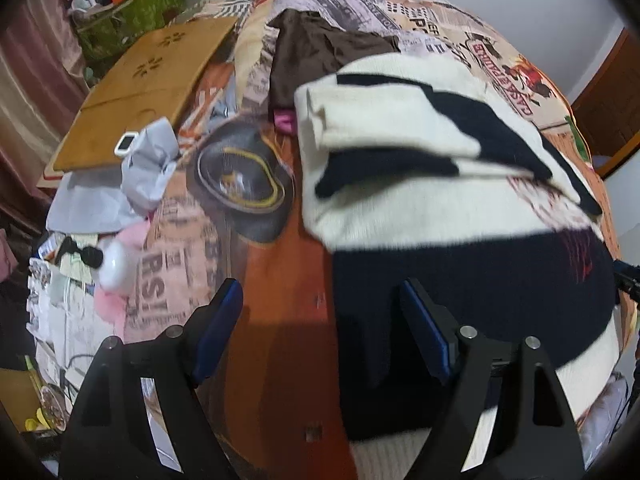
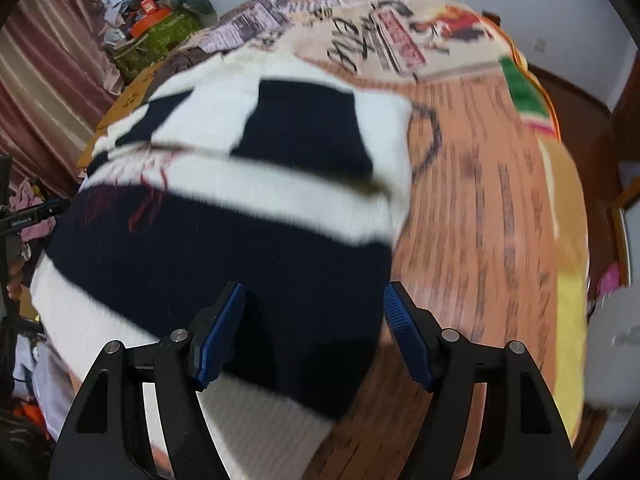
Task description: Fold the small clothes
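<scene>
A knitted sweater with wide cream and navy stripes (image 1: 400,208) lies on a bed covered by a newspaper-print blanket (image 1: 272,280). Its sleeve (image 1: 380,120) is folded across the body. My left gripper (image 1: 320,288) hangs open above the sweater's left edge, one pad over the navy band and the other over bare blanket. In the right wrist view the same sweater (image 2: 260,184) fills the left half. My right gripper (image 2: 315,288) is open above the sweater's right edge and navy band, and its pads press on nothing. A brown garment (image 1: 312,56) lies beyond the sweater.
A wooden lap board (image 1: 148,92) lies at the bed's left, with crumpled grey wrapping (image 1: 148,168) and a small white device (image 1: 126,144) on its corner. A pink and white plush (image 1: 116,264) sits lower left. Cluttered boxes (image 1: 132,20) stand by the curtain. A wooden door frame (image 1: 608,112) is at right.
</scene>
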A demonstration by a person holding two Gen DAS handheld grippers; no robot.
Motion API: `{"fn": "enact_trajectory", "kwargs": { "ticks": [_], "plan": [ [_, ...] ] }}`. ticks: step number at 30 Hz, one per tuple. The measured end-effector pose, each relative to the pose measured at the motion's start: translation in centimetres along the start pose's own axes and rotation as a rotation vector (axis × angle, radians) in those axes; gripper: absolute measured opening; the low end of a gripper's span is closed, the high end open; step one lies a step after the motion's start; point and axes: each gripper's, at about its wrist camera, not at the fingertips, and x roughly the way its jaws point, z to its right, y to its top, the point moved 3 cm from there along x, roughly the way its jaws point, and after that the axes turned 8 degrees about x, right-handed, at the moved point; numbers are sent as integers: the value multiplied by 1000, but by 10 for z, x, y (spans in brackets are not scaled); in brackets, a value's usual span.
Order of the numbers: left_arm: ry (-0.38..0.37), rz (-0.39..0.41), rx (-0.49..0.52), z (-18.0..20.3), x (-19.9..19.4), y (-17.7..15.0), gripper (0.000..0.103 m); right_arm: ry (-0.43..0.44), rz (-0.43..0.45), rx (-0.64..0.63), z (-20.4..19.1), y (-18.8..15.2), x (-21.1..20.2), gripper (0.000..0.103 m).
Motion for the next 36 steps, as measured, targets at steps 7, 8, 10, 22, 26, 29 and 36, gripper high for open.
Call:
{"fn": "enact_trajectory", "kwargs": {
  "ticks": [7, 8, 10, 22, 26, 29, 36],
  "plan": [
    [-46, -7, -10, 2, -6, -18, 81, 24, -31, 52, 6, -35, -2, 68],
    [-52, -9, -9, 2, -7, -20, 81, 30, -31, 59, 6, -38, -3, 69],
    [-66, -13, -4, 4, -10, -25, 81, 38, -25, 65, 6, -43, -4, 69],
    [-189, 10, 34, 22, -28, -52, 51, 97, 4, 65, -5, -51, -3, 38],
    [-202, 21, 62, 32, -31, -48, 26, 122, 12, 86, -6, -49, 0, 18],
    [-161, 33, 72, 34, -34, -45, 11, 122, 24, 78, -9, -47, -2, 12],
    [-106, 113, 76, 29, -56, -28, 8, 102, 102, 29, -15, -31, -23, 10]
  ]
}}
